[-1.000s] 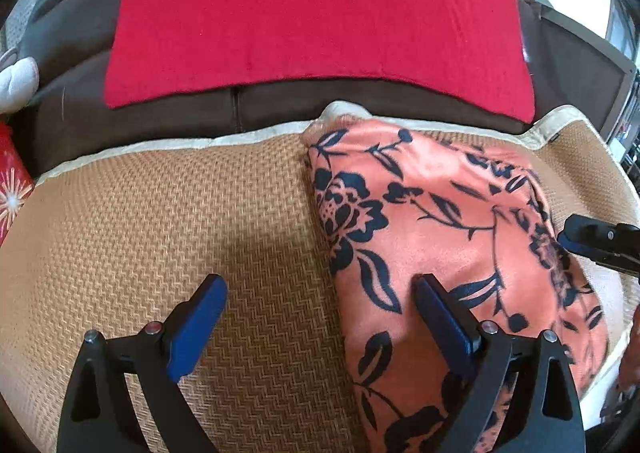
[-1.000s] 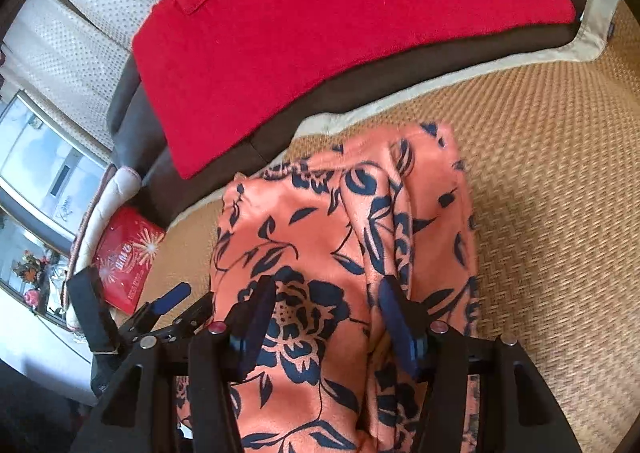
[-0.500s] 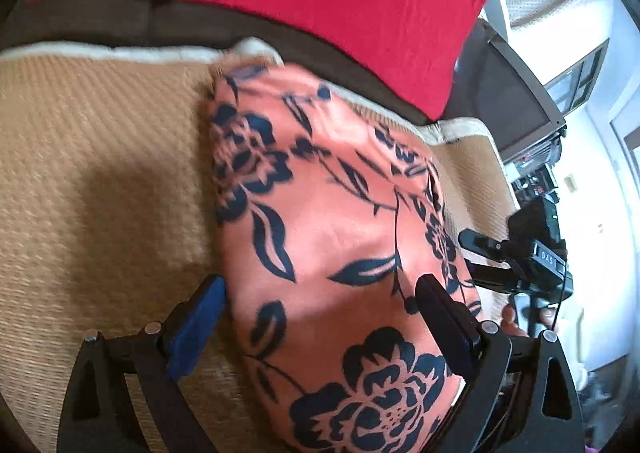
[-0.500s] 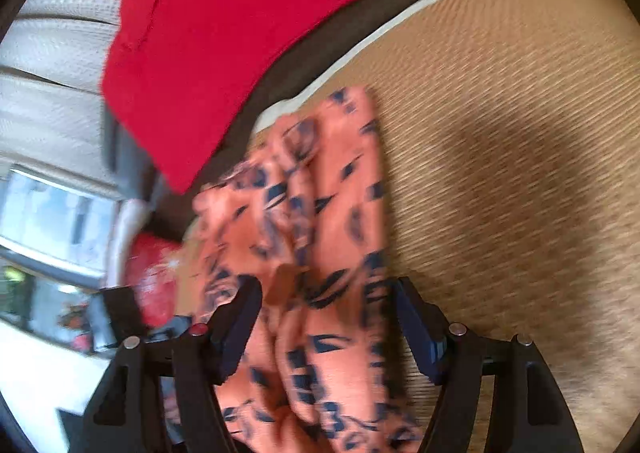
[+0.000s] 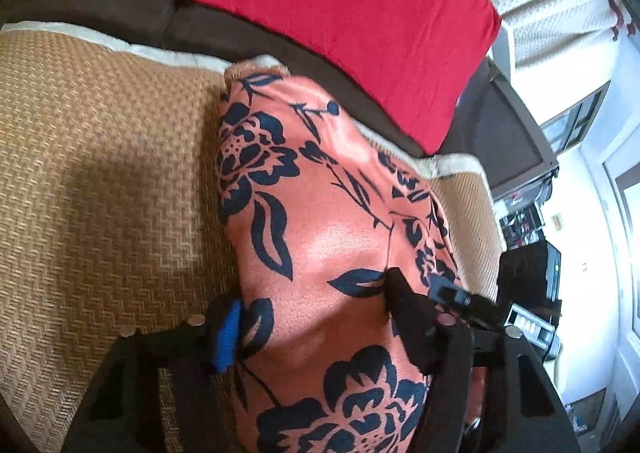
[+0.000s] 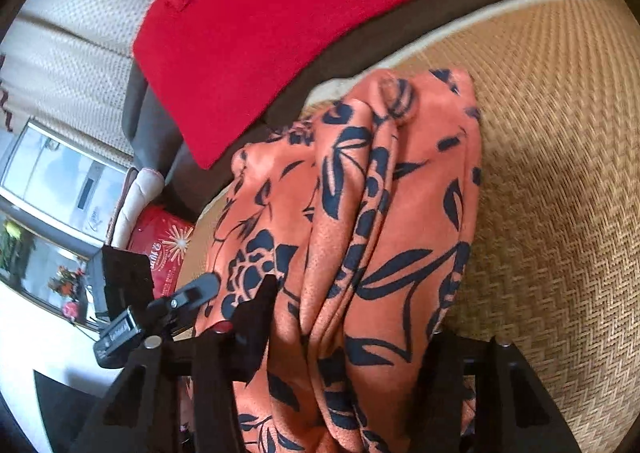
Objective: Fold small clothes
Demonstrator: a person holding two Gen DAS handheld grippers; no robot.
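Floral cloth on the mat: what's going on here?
A person is folding an orange floral cloth on a woven mat, one gripper in each hand. The left gripper and the right gripper have both just been closing, and each now has a bunched end of the cloth between its fingers. A red cushion lies behind, untouched.

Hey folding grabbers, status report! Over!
Both grippers, left and right, jaws just closing, pinching the orange flowered garment. It lies bunched on the woven mat. Nothing in the way. Over.
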